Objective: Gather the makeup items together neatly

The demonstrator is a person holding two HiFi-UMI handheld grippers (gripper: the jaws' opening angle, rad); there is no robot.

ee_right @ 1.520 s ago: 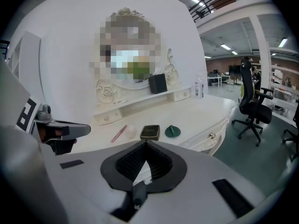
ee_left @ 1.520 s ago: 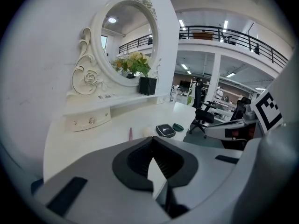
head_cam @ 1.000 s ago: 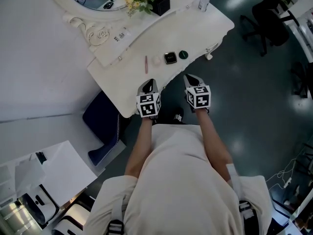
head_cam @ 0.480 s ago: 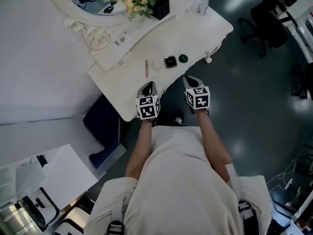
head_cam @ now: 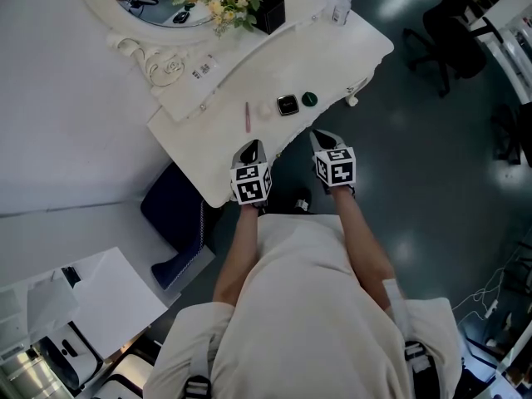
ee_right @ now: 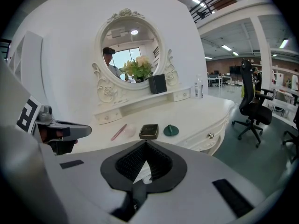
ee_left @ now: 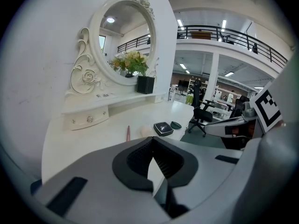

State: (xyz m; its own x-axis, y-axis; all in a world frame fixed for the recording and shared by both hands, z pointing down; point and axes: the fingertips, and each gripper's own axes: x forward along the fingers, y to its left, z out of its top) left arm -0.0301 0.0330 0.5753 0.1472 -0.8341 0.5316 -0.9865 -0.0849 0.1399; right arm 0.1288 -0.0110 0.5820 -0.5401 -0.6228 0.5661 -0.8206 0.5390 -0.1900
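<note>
Where the left gripper (head_cam: pixel 252 150) is hovering: at the near edge of the white dressing table (head_cam: pixel 332 56), with its jaws pressing tight together and nothing between them.
Pink stick (head_cam: pixel 248 116): lying on the tabletop just ahead of the left gripper, leftmost in the row, pointing away from the person.
Pale round item (head_cam: pixel 265 109): sitting just right of the pink stick, apart from it.
Black square compact (head_cam: pixel 288 104): lying flat and closed, close beside the pale round item.
Dark green disc (head_cam: pixel 309 99): resting at the right end of the row, near the table's front edge.
Right gripper (head_cam: pixel 324 140): hanging just off the table's front edge, near the dark green disc, jaws clenched and gripping nothing.
</note>
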